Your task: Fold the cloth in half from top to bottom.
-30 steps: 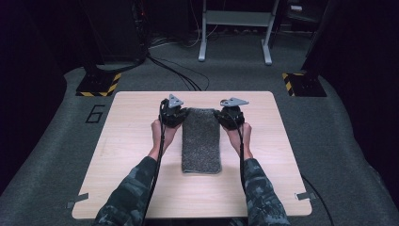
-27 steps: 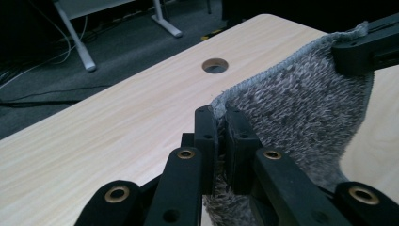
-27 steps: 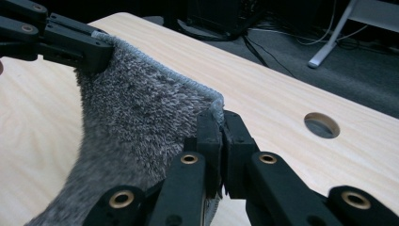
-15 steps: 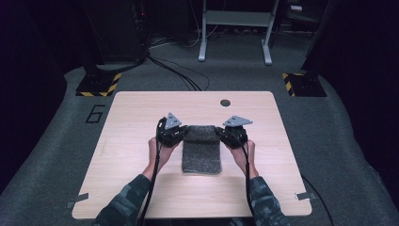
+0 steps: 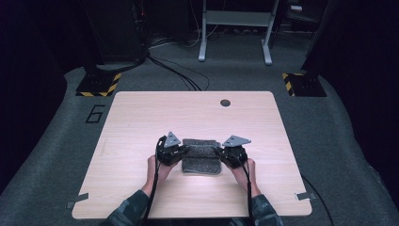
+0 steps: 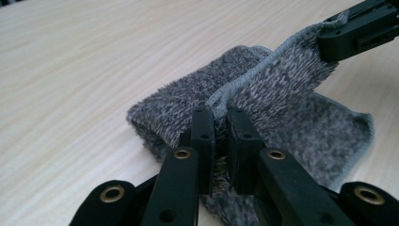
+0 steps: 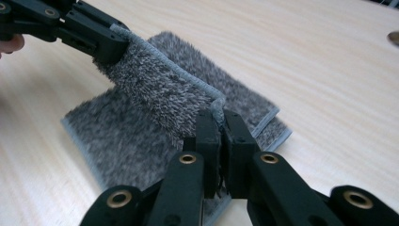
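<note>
Now both grippers have drawn the towel [image 5: 201, 160] edge nearer, folding it.

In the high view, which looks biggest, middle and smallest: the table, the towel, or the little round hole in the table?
1. table
2. towel
3. hole, smallest, though it sits farther from the camera.

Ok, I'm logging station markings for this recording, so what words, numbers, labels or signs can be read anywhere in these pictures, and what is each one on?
"6": a large dark numeral on the grey carpeted floor, beside the left edge of the light wooden table.
The yellow-and-black striped floor plates carry hazard stripes, no text.
No print shows on the grey fluffy towel or the black tongs.
</note>
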A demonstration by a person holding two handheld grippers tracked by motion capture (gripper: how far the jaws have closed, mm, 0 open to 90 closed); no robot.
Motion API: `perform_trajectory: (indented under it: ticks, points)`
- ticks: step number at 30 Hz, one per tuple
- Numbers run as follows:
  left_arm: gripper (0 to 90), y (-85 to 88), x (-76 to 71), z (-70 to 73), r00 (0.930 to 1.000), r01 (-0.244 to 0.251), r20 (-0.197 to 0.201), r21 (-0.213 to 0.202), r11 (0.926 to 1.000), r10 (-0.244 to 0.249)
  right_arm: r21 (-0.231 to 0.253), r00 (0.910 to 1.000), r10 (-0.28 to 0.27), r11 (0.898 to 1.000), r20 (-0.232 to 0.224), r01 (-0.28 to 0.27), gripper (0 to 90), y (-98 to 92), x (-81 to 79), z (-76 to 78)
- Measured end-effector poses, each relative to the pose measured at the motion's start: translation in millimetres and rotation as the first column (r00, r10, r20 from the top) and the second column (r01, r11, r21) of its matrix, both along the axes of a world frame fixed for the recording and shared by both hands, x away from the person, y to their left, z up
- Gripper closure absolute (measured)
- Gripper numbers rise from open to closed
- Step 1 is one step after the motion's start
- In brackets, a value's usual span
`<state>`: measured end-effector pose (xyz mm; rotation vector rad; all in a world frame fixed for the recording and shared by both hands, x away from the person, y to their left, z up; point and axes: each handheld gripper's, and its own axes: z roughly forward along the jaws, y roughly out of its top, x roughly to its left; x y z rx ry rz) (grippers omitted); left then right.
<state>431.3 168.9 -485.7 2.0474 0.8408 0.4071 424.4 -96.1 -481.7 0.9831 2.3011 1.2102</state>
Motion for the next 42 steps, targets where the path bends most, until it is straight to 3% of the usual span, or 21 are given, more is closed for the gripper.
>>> perform_trajectory:
  ticks: [5, 8, 12, 15, 18, 20, 22, 24, 28, 31, 35, 38, 42]
  points:
    - [74.6, -2.1, -8.2, -11.8, 0.9981, 0.031, -0.053, -0.006, 0.9995, -0.031, -0.021, 0.9996, 0.012, 1.000, -0.026, -0.013, 83.9, -3.6, -9.8, -9.7]
    - [56.0, -1.6, -16.3, -14.9, 0.9937, 0.056, -0.096, -0.014, 0.9983, -0.057, -0.020, 0.9982, 0.015, 1.000, -0.058, -0.017, 76.5, -8.9, -15.4, -13.6]
    - [36.0, 7.0, -28.2, -7.3, 0.9942, 0.040, -0.098, -0.041, 0.9983, -0.044, 0.009, 0.9961, 0.012, 1.000, -0.087, -0.011, 64.1, -22.2, -26.7, -11.1]
    - [28.1, 13.5, -32.4, 3.4, 0.9976, 0.018, -0.066, -0.062, 0.9979, -0.022, 0.035, 0.9970, 0.008, 0.999, -0.078, -0.005, 57.0, -33.0, -30.5, -2.6]
    - [24.8, 14.6, -22.7, 9.8, 0.9983, -0.019, -0.056, -0.053, 0.9984, 0.016, 0.050, 0.9951, -0.014, 0.999, -0.098, 0.019, 49.2, -32.5, -24.8, 2.9]
    - [23.7, 8.8, -12.6, 7.9, 0.9977, -0.043, -0.052, 0.010, 0.9990, 0.043, 0.045, 0.9953, -0.031, 0.998, -0.092, 0.036, 44.6, -27.0, -19.0, 2.8]
    - [22.5, 2.9, -5.9, -0.6, 0.9941, -0.050, -0.094, 0.045, 0.9977, 0.054, 0.013, 0.9930, -0.050, 0.999, -0.107, 0.051, 40.1, -16.0, -9.1, -3.3]
    - [21.3, -0.4, -5.3, -11.5, 0.9929, -0.046, -0.105, 0.100, 0.9939, 0.056, -0.023, 0.9893, -0.064, 0.998, -0.131, 0.061, 35.6, -10.1, -4.8, -10.3]
    - [19.6, 0.5, -9.6, -26.6, 0.9901, -0.043, -0.126, 0.150, 0.9877, 0.062, -0.069, 0.9848, -0.074, 0.996, -0.157, 0.064, 31.5, -5.9, -4.4, -24.1]
    - [19.3, 3.1, -12.6, -33.1, 0.9900, -0.052, -0.122, 0.144, 0.9882, 0.070, -0.102, 0.9824, -0.089, 0.992, -0.164, 0.073, 31.4, -4.5, -7.6, -29.9]
    - [19.5, 3.0, -15.6, -29.2, 0.9896, -0.039, -0.132, 0.134, 0.9902, 0.057, -0.139, 0.9855, -0.071, 0.989, -0.154, 0.050, 31.9, -2.2, -10.5, -30.6]
    - [19.1, 7.1, -11.4, -17.5, 0.9912, -0.054, -0.114, 0.110, 0.9925, 0.067, -0.112, 0.9869, -0.067, 0.992, -0.146, 0.051, 31.8, -7.4, -6.6, -22.5]
    - [18.9, 5.7, 5.3, -1.8, 0.9911, -0.104, -0.073, 0.100, 0.9895, 0.111, -0.082, 0.9841, -0.102, 0.993, -0.145, 0.091, 32.0, -12.5, 14.2, -11.4]
